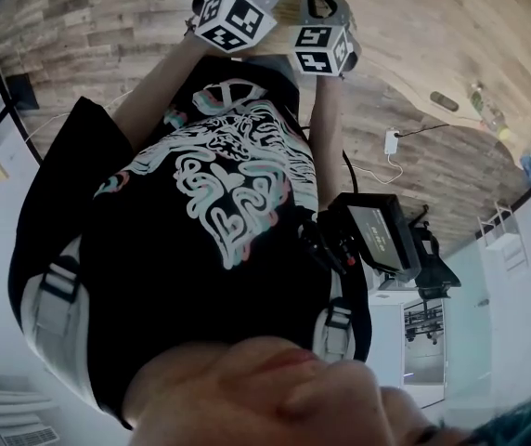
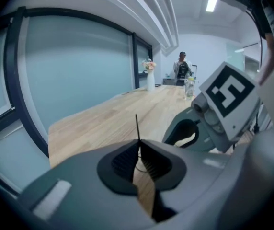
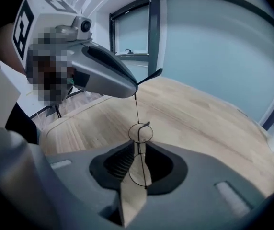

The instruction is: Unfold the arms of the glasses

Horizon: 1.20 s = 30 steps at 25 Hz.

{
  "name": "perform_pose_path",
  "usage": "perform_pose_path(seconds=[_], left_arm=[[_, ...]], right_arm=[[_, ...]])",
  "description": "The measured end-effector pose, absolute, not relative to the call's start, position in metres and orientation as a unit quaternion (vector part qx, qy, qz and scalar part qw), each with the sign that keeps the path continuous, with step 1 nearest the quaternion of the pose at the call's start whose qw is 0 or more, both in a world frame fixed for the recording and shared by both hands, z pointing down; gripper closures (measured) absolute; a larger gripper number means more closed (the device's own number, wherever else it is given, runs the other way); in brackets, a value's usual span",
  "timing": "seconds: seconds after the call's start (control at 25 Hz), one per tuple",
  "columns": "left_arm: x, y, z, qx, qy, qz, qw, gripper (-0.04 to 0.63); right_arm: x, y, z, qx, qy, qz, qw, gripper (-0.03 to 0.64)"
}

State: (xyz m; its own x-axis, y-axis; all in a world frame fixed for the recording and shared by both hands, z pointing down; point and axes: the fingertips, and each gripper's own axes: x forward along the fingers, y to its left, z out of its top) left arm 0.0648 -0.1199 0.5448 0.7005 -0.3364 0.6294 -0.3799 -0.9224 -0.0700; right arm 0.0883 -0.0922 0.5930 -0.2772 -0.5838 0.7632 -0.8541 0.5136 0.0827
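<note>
The glasses are thin black wire with round lenses, held in the air above the wooden table. My right gripper is shut on the frame by the lenses. One thin arm runs up from the frame to my left gripper, which pinches its far end. In the left gripper view that arm sticks up from the shut left gripper, and the right gripper is close by on the right. The head view shows only the two marker cubes; the jaws and glasses are out of frame.
A long light wooden table runs beside a glass wall. At its far end stand a vase of flowers and bottles, with a person behind. A screen device hangs at my waist.
</note>
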Motion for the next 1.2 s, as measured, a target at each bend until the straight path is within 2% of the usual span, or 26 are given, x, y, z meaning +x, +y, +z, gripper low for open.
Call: perform_pose_path(seconds=[0.16, 0.68, 0.8, 0.88, 1.2], left_arm=[[0.065, -0.119, 0.544, 0.921, -0.195, 0.335, 0.026, 0.592], [0.077, -0.113, 0.540, 0.925, -0.188, 0.330, 0.017, 0.591], [0.080, -0.111, 0.540, 0.926, -0.187, 0.328, 0.016, 0.589], [0.080, -0.111, 0.541, 0.926, -0.186, 0.329, 0.019, 0.589], [0.075, -0.099, 0.530, 0.926, -0.192, 0.325, 0.016, 0.589]], right_arm=[[0.077, -0.094, 0.602, 0.433, -0.786, 0.158, 0.412, 0.546], [0.073, -0.105, 0.609, 0.427, -0.781, 0.160, 0.426, 0.549], [0.074, -0.106, 0.611, 0.432, -0.774, 0.165, 0.431, 0.558], [0.076, -0.107, 0.612, 0.436, -0.769, 0.160, 0.439, 0.609], [0.073, -0.089, 0.592, 0.441, -0.771, 0.146, 0.435, 0.611]])
